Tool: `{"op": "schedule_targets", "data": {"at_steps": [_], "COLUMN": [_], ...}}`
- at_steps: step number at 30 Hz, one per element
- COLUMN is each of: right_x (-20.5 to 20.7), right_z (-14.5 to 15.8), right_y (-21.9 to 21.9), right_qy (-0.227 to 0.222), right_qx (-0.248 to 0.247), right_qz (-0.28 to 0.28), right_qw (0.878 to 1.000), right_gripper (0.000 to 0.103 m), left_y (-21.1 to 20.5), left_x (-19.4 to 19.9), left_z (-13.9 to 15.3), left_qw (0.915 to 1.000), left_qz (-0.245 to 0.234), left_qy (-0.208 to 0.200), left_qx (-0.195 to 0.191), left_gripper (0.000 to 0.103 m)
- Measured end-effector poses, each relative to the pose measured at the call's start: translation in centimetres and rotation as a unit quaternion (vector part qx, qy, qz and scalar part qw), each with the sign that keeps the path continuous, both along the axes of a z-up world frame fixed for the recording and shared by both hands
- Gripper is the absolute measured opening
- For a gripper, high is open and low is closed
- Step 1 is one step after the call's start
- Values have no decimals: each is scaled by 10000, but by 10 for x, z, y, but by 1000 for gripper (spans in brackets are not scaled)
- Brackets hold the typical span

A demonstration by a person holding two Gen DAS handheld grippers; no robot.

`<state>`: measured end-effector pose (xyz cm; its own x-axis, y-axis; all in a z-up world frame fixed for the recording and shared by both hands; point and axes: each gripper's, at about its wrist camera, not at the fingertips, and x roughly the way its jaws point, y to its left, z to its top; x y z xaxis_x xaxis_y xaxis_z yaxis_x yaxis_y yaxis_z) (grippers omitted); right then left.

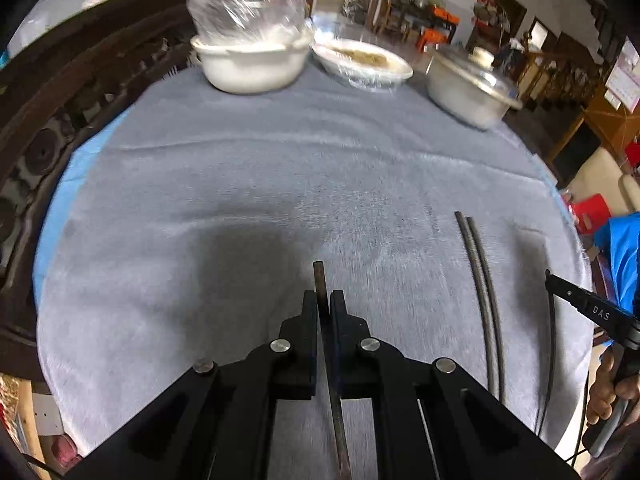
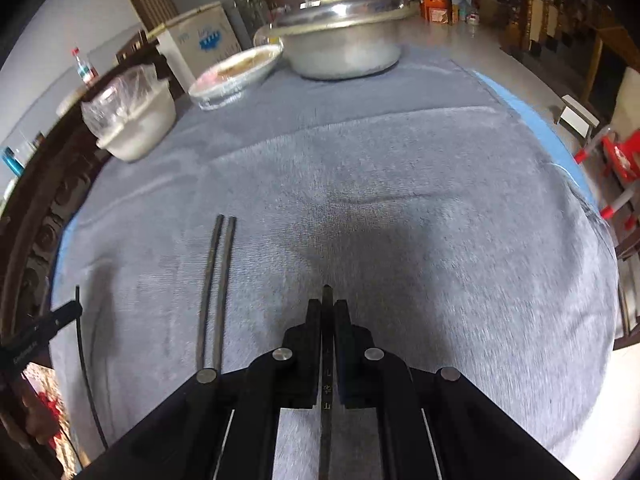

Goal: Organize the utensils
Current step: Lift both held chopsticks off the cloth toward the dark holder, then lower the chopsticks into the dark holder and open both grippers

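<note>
- A round table is seen covered by a grey cloth, with a blue layer showing under it at the rim.
- The left gripper is held low over the cloth, its fingers pinched on a single chopstick whose tip juts just past them.
- The right gripper is likewise clamped on its own chopstick, on which small printed characters are visible between the pads.
- A pair of chopsticks is laid side by side, touching, on the cloth; in the left view it lies at about 3 o'clock from the gripper, between the two grippers.
- At the far edge, near 12 o'clock, a white bowl holding crumpled plastic, a film-covered dish and a lidded metal pot are set in a row (each slightly blurred).
- Carved dark wood is seen along the table's left side.
- Beyond the table, a pale floor, wooden furniture, orange boxes and a red stool are visible; a white chest freezer stands at about 11 o'clock in the right view.
</note>
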<state>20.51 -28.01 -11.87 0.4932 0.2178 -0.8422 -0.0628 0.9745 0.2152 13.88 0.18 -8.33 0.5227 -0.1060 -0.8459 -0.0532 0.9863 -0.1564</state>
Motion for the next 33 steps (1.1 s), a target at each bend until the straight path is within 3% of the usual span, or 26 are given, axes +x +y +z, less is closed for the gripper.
{"op": "schedule_targets", "data": {"at_steps": [10, 21, 28, 33], "right_x": [-66, -151, -189, -208], "right_z": [50, 94, 124, 144], "right_y": [-18, -22, -25, -28], "right_qy": [-982, -2063, -2693, -3133], "right_qx": [275, 380, 469, 500], "right_qz": [-269, -560, -606, -638], "right_qw": [9944, 9761, 9600, 9462], "right_gripper": [7, 7, 7, 7], "left_y": [13, 6, -1, 3], "left_x": [-79, -158, -189, -184], "left_z": [59, 115, 142, 143], "left_qw": [9919, 9680, 9565, 9576], "left_qz": [418, 321, 132, 179], "left_qy": [-1194, -2486, -2907, -2874], "left_qx": [-127, -128, -212, 55], "left_gripper": [6, 6, 6, 6]}}
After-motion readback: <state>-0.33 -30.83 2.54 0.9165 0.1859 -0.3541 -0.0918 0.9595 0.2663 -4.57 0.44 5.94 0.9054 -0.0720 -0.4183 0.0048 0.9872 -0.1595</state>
